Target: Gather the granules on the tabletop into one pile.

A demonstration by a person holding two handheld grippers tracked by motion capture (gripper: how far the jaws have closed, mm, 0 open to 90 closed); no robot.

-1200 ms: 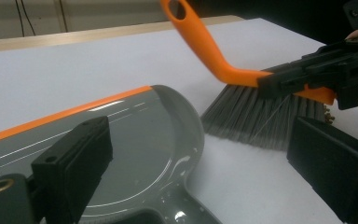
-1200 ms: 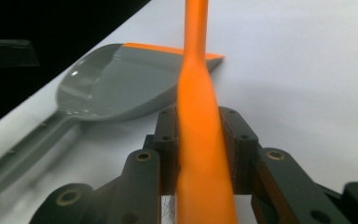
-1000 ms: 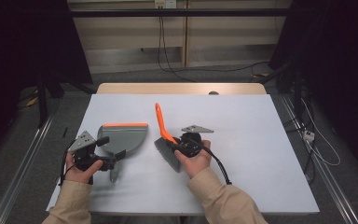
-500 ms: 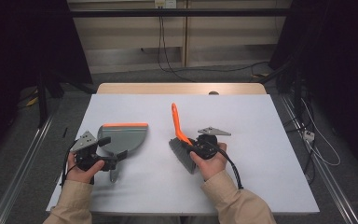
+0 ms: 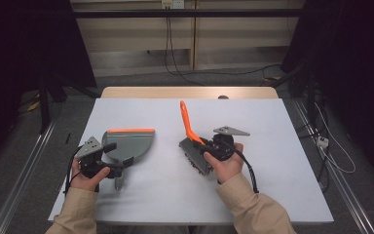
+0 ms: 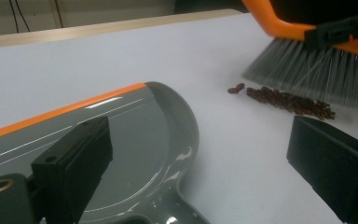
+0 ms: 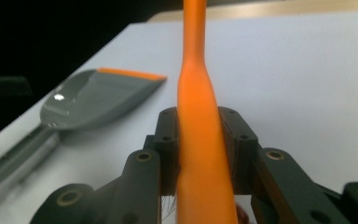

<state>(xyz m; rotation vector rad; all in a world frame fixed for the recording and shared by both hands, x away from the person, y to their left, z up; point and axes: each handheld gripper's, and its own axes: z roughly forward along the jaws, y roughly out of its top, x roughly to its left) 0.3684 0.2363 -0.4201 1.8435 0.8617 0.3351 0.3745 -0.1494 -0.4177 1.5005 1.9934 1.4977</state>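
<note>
A grey dustpan (image 5: 131, 144) with an orange lip lies flat on the white table (image 5: 282, 185), left of centre. My left gripper (image 5: 118, 162) is at its near end, jaws open wide on either side of the pan's handle (image 6: 168, 212). A hand brush (image 5: 195, 155) with an orange handle (image 5: 187, 122) and grey bristles stands right of centre. My right gripper (image 5: 205, 148) is shut on that handle (image 7: 198, 93). In the left gripper view the bristles (image 6: 307, 70) sit just behind a small line of dark red beans (image 6: 289, 100) on the table.
A wooden strip (image 5: 190, 92) runs along the table's far edge. Cables (image 5: 175, 58) trail over the floor behind it, and a metal rail (image 5: 24, 175) runs along the left side. Open white surface lies between the pan and the brush.
My right gripper has carried the brush to the right and a little nearer, away from the dustpan. The left gripper and the dustpan have stayed put.
</note>
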